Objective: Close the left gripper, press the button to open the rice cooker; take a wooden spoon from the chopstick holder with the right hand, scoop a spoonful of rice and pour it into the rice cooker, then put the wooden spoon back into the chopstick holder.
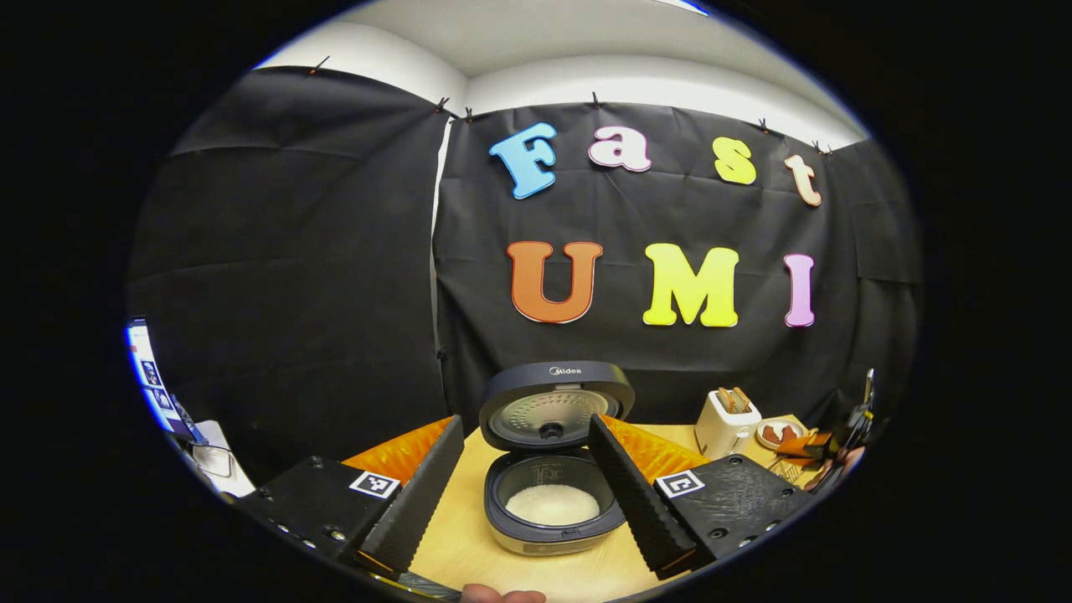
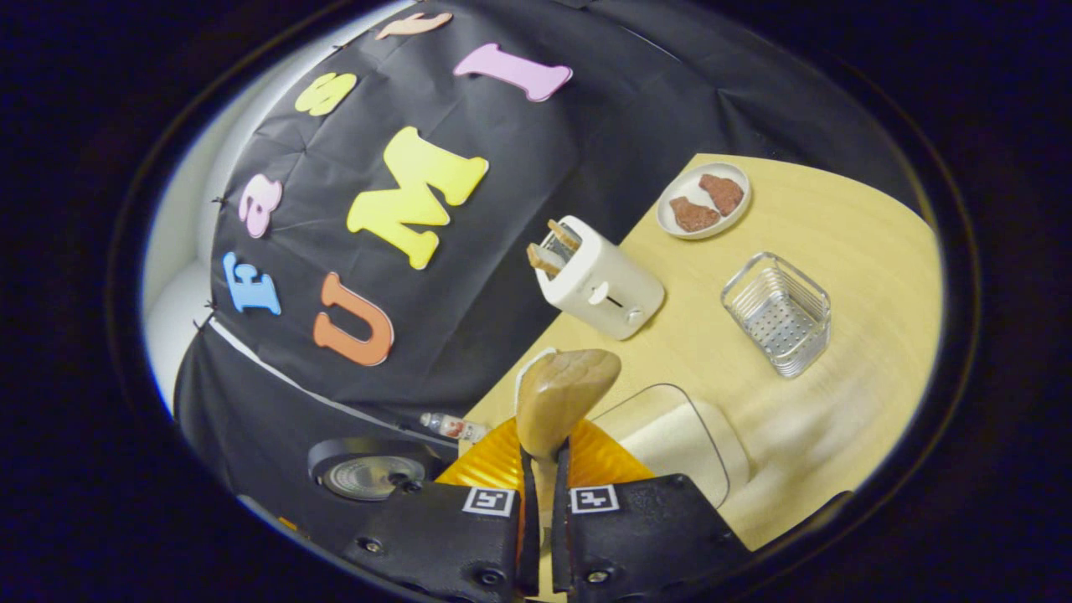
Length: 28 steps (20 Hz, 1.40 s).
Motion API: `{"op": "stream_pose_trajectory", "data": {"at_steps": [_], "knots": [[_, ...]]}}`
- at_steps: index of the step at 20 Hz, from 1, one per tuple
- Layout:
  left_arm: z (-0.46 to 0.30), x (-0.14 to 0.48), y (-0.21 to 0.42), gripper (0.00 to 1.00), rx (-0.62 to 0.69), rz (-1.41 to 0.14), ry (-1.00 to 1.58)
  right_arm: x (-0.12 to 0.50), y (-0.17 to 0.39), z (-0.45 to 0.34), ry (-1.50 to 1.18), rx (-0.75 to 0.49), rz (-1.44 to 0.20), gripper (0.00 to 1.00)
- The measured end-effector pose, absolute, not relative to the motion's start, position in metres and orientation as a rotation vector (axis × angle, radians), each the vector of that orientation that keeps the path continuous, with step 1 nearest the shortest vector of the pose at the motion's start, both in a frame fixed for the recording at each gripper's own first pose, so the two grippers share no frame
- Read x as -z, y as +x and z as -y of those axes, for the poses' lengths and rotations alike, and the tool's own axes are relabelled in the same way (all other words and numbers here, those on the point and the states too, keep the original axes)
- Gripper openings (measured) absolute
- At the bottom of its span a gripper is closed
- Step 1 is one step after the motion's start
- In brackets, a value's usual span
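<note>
Left gripper (image 1: 526, 481) spread in the left gripper view, framing the open rice cooker (image 1: 553, 511) with rice inside. In the right gripper view, my right gripper (image 2: 543, 465) pinches the wooden spoon (image 2: 563, 394); chopstick holder (image 2: 779, 314) sits well apart. I judge returning it needs a slow, upright lowering

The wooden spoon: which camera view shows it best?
The right gripper view: the wooden spoon stands large and sharp, clamped between the right gripper's fingers. In the left gripper view, the right gripper sits small at the far edge, and I cannot make the spoon out there.
</note>
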State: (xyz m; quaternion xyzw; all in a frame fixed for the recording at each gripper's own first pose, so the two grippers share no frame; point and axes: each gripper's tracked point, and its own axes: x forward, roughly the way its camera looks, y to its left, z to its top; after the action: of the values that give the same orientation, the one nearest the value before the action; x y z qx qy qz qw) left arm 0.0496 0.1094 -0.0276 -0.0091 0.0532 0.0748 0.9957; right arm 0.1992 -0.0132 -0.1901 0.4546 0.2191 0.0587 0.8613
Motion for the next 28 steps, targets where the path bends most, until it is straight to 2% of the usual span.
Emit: {"op": "stream_pose_trajectory", "data": {"at_steps": [6,11,18,28], "knots": [[-0.136,0.033,0.023,0.96,-0.213,-0.096,0.007,0.110,0.209,-0.087,0.909,-0.333,-0.431,0.11],[-0.162,0.045,-0.003,0.96,-0.231,-0.104,-0.005,0.096,0.221,-0.191,0.809,-0.464,-0.469,0.11],[-0.209,0.052,-0.020,0.96,-0.278,-0.088,-0.036,0.133,0.233,-0.275,0.502,-0.463,-0.503,0.11],[-0.232,0.071,-0.028,0.95,-0.308,-0.108,-0.069,0.131,0.220,-0.319,-0.021,-0.517,-0.296,0.11]]}}
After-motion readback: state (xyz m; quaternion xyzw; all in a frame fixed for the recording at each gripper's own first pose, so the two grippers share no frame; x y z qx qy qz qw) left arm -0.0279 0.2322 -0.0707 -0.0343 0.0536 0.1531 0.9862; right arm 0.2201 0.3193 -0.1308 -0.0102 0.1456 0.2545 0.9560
